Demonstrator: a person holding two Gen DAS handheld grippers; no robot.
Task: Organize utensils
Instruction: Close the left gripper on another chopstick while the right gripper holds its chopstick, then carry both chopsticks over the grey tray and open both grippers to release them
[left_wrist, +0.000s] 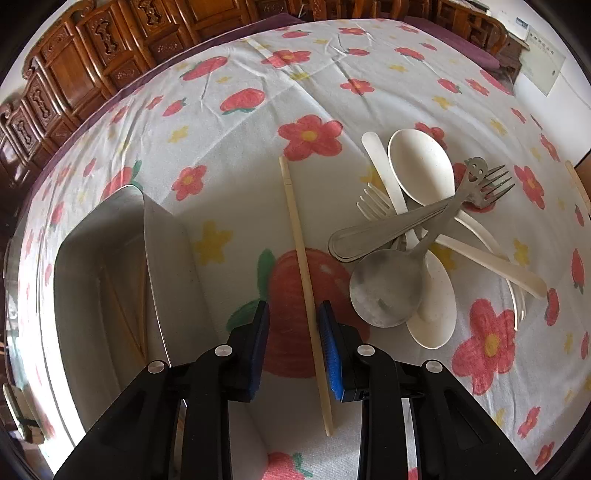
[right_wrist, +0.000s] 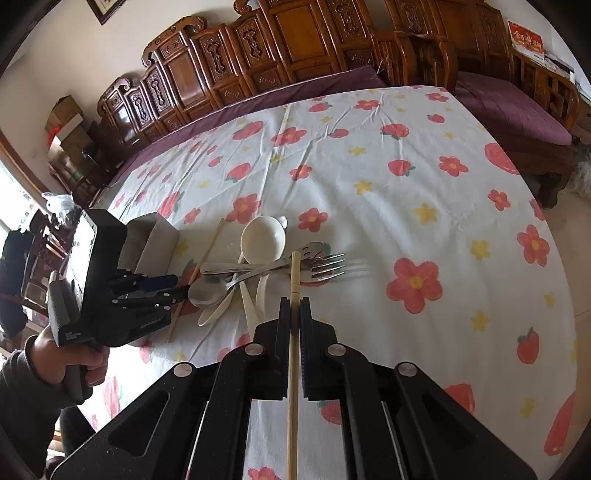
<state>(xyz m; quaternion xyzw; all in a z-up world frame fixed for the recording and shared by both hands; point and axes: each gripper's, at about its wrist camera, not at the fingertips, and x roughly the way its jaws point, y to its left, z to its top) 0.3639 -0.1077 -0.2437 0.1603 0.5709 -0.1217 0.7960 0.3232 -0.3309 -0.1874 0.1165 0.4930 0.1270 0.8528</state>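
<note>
Right tongs (right_wrist: 294, 306) pinch one chopstick (right_wrist: 294, 280); left tongs (left_wrist: 293, 325), spread, straddle another chopstick (left_wrist: 301, 254) beside piled cutlery (left_wrist: 417, 221).

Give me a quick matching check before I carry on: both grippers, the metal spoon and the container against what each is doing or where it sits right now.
Things:
1. left gripper
2. right gripper
3. metal spoon
4. container

States:
A. shut on the held chopstick
B. lying in the utensil pile
C. open, astride the loose chopstick on the tablecloth
D. standing apart from the pile, beyond the loose chopstick

Pairs: 1-C, 2-A, 3-B, 4-D
</note>
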